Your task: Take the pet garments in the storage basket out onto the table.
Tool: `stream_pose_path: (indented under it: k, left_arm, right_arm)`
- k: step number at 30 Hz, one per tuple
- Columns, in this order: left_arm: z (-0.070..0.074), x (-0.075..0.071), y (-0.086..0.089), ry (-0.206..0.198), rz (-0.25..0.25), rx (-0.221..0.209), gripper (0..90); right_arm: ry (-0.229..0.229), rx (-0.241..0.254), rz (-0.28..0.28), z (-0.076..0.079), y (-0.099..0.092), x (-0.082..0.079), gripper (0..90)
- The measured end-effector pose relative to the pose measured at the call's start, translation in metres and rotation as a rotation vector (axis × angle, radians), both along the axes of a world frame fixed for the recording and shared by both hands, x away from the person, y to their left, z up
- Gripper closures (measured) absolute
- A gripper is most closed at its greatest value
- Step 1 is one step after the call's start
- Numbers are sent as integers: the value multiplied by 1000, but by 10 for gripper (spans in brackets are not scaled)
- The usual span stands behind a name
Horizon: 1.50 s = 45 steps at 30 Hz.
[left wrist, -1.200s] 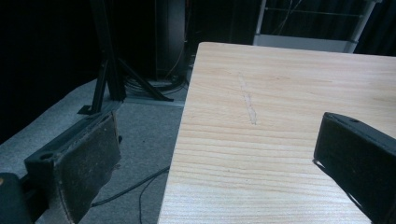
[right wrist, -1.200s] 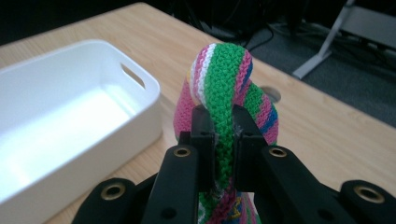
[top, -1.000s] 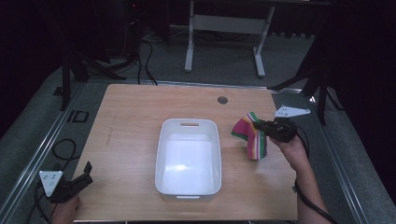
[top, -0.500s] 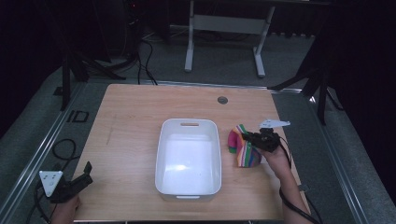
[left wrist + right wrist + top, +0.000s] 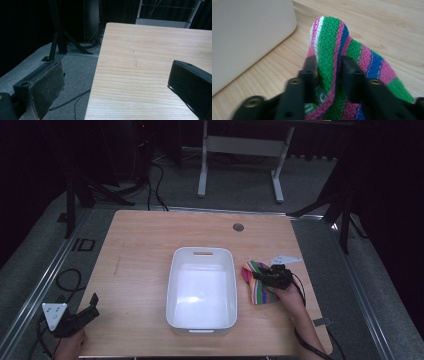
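1. Left tongs [image 5: 92, 302] sit at the lower left of the high view, off the corner of the light wooden tabletop [image 5: 145, 250]. In the left gripper view their jaws stand wide apart with nothing between them, so they are released and idle.
2. White rectangular plastic tub [image 5: 202, 287] stands at the middle of the frame, empty, with a slot handle in its far wall. Its right wall lies just beside the cloth and looks like the one obstacle on the way in.
3. Striped knitted cloth in green, pink, blue and white [image 5: 256, 282] is right of the tub, bunched, its lower part seemingly resting on the wood. The right gripper view shows a raised fold of it [image 5: 329, 50] pinched between the jaws.
4. Right tongs [image 5: 260, 277], right of centre in the high view, are clenched on that fold, with the hand behind them.
5. Judged from this, the step in hand is carrying the cloth into the tub. Doing it well likely means lifting until the trailing end clears the rim, then moving across and letting go over the bare floor of the tub, so that no corner hangs over the wall.
6. Small round grommet [image 5: 238, 227] sits near the far edge, well apart from the work. A metal frame [image 5: 240, 150] stands on the floor at the top of the frame.
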State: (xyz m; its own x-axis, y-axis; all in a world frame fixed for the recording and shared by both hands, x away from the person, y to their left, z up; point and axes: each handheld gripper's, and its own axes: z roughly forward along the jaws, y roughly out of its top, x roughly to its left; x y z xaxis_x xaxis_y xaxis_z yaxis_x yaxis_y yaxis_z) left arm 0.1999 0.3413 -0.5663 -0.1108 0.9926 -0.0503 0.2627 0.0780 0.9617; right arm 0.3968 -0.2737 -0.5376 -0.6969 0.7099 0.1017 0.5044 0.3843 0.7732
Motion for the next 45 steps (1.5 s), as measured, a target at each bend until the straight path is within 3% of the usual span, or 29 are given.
stream_pose_path:
  k: [6, 10, 18, 23, 26, 35, 45]
  left_arm:
    - [0, 0, 0, -1, 1, 0, 10]
    - [0, 0, 0, -4, 2, -2, 10]
    - [0, 0, 0, -2, 2, -1, 10]
    - [0, 0, 0, -1, 2, 0, 10]
    - [0, 0, 0, -1, 2, 0, 10]
    - [0, 0, 0, -2, 3, -1, 10]
    - [0, 0, 0, 0, 4, 0, 10]
  right_arm:
    - [-43, -4, 2, 18, -5, -10, 429]
    - [-67, 18, -18, 27, -11, -15, 356]
    - [-98, 63, -108, 39, -44, -27, 145]
    - [-117, 51, -160, 36, -63, -36, 138]
    - [-143, 84, -200, 32, -76, -44, 138]
    - [-192, 56, -378, 16, -108, -67, 139]
    - [-211, 56, -506, -1, -127, -94, 139]
